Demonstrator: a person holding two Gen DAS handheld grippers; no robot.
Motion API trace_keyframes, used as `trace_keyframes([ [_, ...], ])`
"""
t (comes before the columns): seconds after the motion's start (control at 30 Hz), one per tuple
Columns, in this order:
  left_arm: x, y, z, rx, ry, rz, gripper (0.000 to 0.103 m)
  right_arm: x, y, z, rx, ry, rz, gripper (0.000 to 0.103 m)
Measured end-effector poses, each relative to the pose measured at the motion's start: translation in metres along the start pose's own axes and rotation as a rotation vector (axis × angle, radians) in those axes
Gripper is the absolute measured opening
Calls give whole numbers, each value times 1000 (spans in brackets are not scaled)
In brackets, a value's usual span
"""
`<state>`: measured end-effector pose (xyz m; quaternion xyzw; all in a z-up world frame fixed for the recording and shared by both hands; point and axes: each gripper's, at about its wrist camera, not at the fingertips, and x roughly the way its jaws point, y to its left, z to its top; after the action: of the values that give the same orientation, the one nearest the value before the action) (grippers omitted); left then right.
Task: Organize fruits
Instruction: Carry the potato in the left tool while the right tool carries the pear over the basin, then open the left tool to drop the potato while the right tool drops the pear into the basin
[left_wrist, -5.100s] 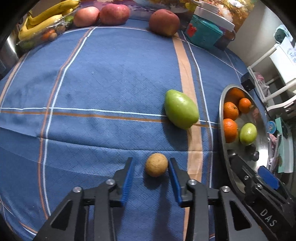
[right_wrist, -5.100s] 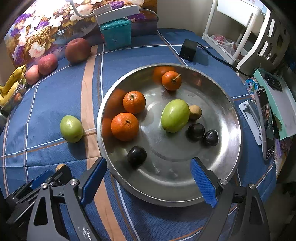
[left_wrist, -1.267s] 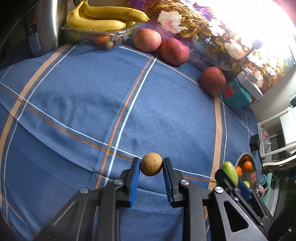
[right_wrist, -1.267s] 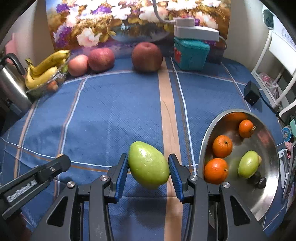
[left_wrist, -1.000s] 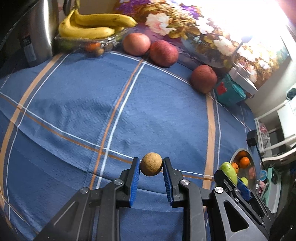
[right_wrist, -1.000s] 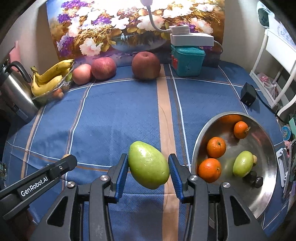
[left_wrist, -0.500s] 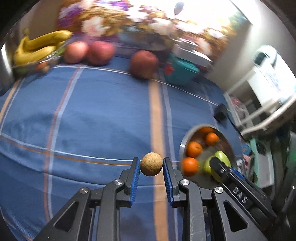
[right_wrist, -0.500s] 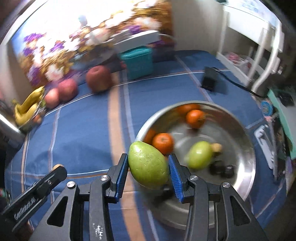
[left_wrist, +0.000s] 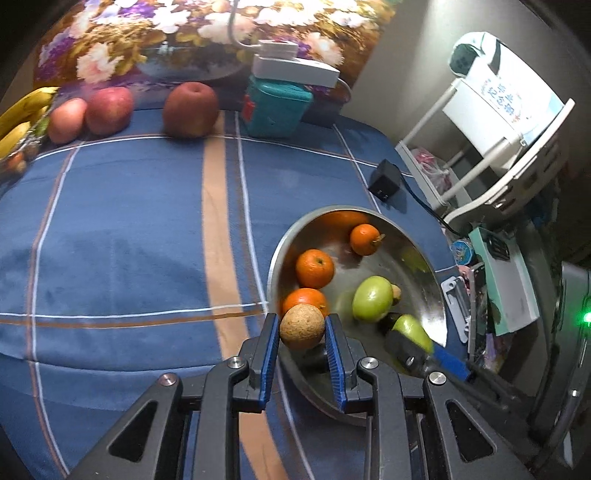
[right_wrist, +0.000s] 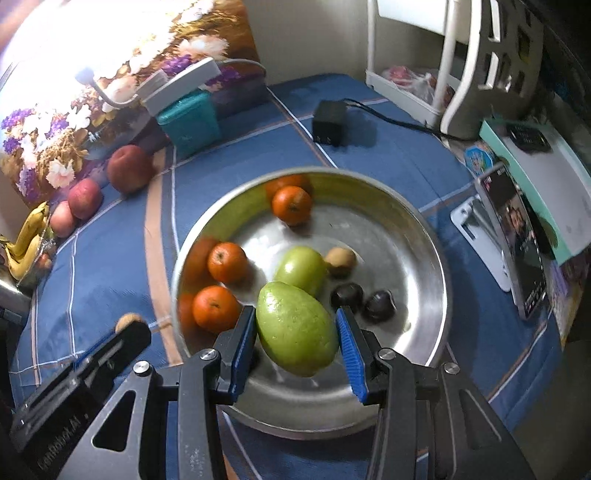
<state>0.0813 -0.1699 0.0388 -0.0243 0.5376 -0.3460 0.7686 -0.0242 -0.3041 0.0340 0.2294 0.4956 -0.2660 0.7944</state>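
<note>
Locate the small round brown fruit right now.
In the left wrist view, the small round brown fruit sits clamped in the left tongs, over the near-left rim of the steel bowl.

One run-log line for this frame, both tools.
left tool: shut on brown fruit | right tool: shut on green fruit | both above steel bowl | release: not yet
</note>
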Motion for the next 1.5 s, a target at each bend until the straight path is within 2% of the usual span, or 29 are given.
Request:
trace_keyframes([
  [0.33, 27, -9, -7, 14, 51, -2, 27, 12, -12, -19, 1, 68, -1, 46],
  [0.63, 33, -8, -12, 8, 77, -9, 29, 27, -15, -26, 4, 123, -14, 46],
  [0.83, 28, -5, -13, 4, 78, -6, 29, 25, -13, -24, -2, 113, -18, 46],
  [1.07, 16, 8, -17, -27, 71, 19, 35, 21, -8, -24, -7, 104, -18, 46],
  [1.13, 10, 14, -20, -37, 63, 52, 47, 19, -7, -24, -10, 98, -19, 47],
  [1.17, 8, 16, -21, -41, 58, 71, 59, 17, -6, -25, -14, 93, -21, 47],
  [1.27, -1, 27, -29, -48, 52, 179, 66, 12, -3, -29, -30, 74, -25, 53],
  [1.33, -6, 39, -35, -66, 52, 262, 76, 7, -1, -33, -51, 56, -32, 59],
  [1.37, -8, 44, -37, -74, 50, 281, 81, 6, 1, -34, -62, 51, -32, 61],
  [1.43, -14, 57, -43, -103, 45, 331, 88, 4, 4, -38, -77, 43, -26, 73],
  [1.5, -20, 67, -50, -129, 39, 368, 101, 2, 6, -42, -89, 36, -18, 73],
])
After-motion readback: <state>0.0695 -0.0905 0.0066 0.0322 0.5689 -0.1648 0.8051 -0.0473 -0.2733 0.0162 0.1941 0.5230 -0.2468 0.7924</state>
